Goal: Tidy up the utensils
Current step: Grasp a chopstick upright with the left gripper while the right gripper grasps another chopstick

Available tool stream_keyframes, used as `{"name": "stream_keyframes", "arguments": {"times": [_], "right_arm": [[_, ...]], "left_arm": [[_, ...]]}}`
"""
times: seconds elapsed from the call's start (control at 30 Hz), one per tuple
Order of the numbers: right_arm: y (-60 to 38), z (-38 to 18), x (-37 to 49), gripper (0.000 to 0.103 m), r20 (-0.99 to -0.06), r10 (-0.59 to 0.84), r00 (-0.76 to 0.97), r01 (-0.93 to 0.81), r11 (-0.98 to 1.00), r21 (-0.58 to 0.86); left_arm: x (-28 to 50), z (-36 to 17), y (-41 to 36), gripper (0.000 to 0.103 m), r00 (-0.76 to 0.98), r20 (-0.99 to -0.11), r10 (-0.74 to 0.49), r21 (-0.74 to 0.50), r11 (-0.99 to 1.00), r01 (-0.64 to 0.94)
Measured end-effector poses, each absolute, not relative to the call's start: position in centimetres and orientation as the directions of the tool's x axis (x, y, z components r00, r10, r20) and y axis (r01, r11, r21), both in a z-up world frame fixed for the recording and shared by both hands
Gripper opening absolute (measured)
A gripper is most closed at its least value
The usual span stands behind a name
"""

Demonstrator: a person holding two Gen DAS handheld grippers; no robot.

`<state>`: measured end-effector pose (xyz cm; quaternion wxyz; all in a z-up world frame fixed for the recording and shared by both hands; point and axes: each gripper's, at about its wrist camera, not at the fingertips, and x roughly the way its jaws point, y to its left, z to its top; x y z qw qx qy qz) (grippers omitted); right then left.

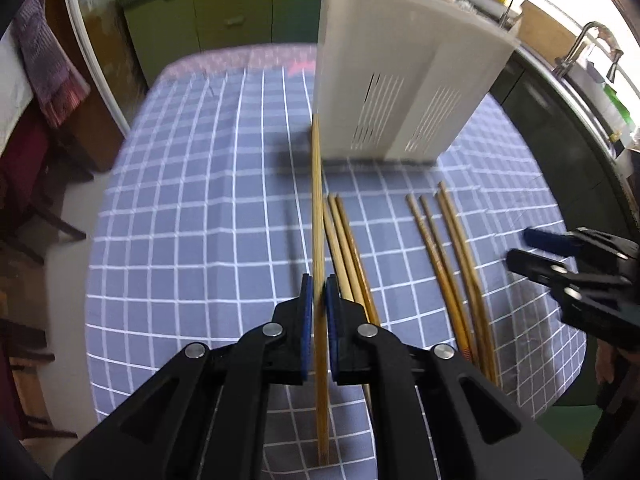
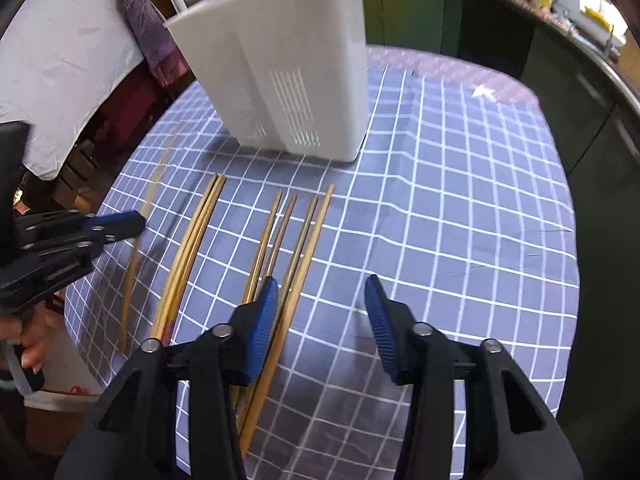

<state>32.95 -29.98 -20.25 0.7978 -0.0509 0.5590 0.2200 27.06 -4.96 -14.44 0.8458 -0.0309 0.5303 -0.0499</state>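
My left gripper (image 1: pixel 319 292) is shut on a long wooden chopstick (image 1: pixel 317 200) that points toward the foot of the pale grey slotted utensil holder (image 1: pixel 400 80). Two loose chopsticks (image 1: pixel 348 248) lie just right of it, and several more (image 1: pixel 452 264) farther right. My right gripper (image 1: pixel 532 248) shows at the right edge. In the right wrist view, the right gripper (image 2: pixel 322 282) stands open above the tablecloth; its left finger (image 2: pixel 264 320) overlaps the group of chopsticks (image 2: pixel 304 240), and no pad presses on them. The left gripper (image 2: pixel 120 224) with its blurred chopstick (image 2: pixel 134 268) is at the left, the holder (image 2: pixel 288 80) behind.
A blue-and-white checked tablecloth (image 1: pixel 200 240) covers the table; its front and left edges drop off close by. Green cabinets (image 1: pixel 232 12) stand behind, a sink and tap (image 1: pixel 592 40) to the right. A chair with draped cloth (image 2: pixel 144 28) stands beside the table. A hand (image 2: pixel 32 344) holds the left gripper.
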Motion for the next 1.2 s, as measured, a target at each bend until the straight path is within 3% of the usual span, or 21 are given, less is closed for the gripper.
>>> {"name": "stream_keyframes", "arguments": {"times": [0.13,0.3,0.53,1.0,1.2], "right_arm": [[-29.4,-21.3,34.1,0.021,-0.935,0.276,0.221,-0.391,0.904,0.174],[-28.3,-22.2,34.6,0.020,-0.948,0.262,0.181,-0.389,0.904,0.176],[-27.4,-23.1,35.1,0.010,-0.964,0.198,0.175,-0.381,0.917,0.119],[-23.8,-24.4,35.8,0.009,-0.977,0.126,0.173,-0.386,0.921,0.051],[-25.9,-21.6,34.8,0.007,-0.939,0.244,0.241,-0.367,0.919,0.145]], "left_arm": [[25.6,-12.4,-4.1,0.007,0.501,-0.858,-0.112,-0.095,0.994,0.060],[24.0,-10.5,-3.5,0.007,0.567,-0.817,-0.104,-0.079,0.994,0.068],[23.0,-9.8,-3.3,0.007,0.588,-0.800,-0.118,-0.082,0.993,0.087],[22.0,-9.2,-3.0,0.007,0.605,-0.785,-0.129,-0.085,0.991,0.101],[21.6,-8.6,-2.6,0.007,0.616,-0.776,-0.133,-0.091,0.991,0.100]]}}
